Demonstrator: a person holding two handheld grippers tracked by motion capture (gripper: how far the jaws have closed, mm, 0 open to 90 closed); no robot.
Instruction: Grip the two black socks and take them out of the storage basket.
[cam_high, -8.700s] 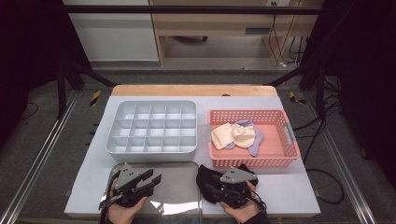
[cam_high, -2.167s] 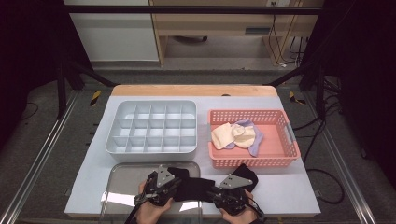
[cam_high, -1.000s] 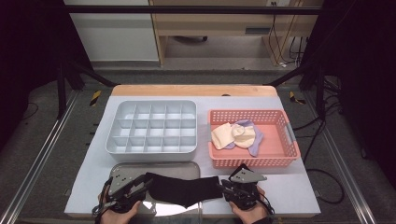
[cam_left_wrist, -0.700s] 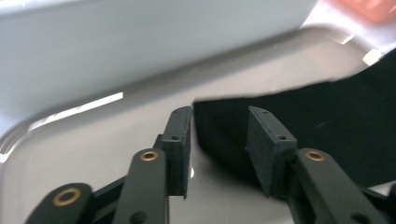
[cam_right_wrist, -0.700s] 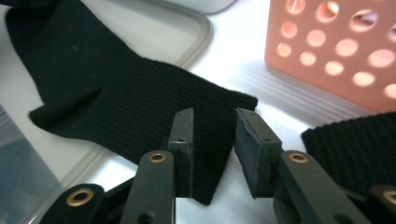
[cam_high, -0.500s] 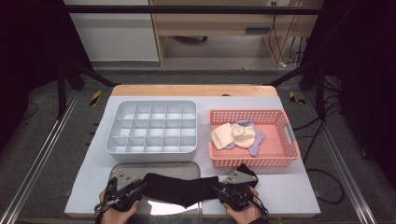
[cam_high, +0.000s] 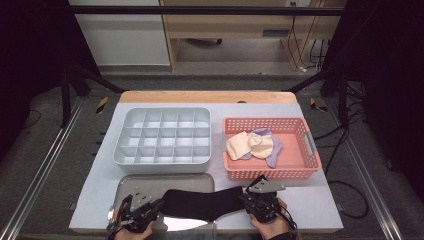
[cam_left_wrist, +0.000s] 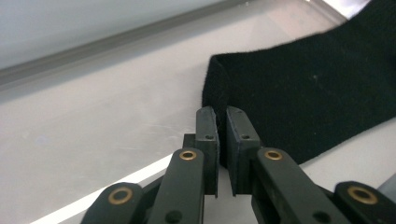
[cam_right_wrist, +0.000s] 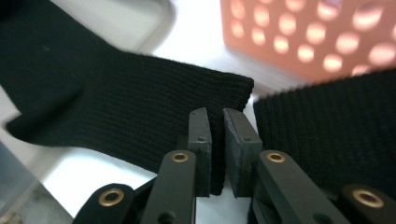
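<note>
Jaws of both grippers just closed, clamping black sock (cam_high: 200, 204) ends; sock stretched left-right along table's near edge.

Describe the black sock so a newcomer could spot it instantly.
Start at the grey compartment tray mid-table, then drop to the shiny metal tray at the near edge. The flat black knitted sock stretches across it, the only dark cloth; the others are pastel, in the pink basket.

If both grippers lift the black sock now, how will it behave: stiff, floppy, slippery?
Probably floppy: the black sock lies flat and creased between the left gripper and right gripper, so its middle should sag. Likely light, being thin knit. The ribbed cuff looks grippy, so it is unlikely to slip from the pinched jaws.
</note>
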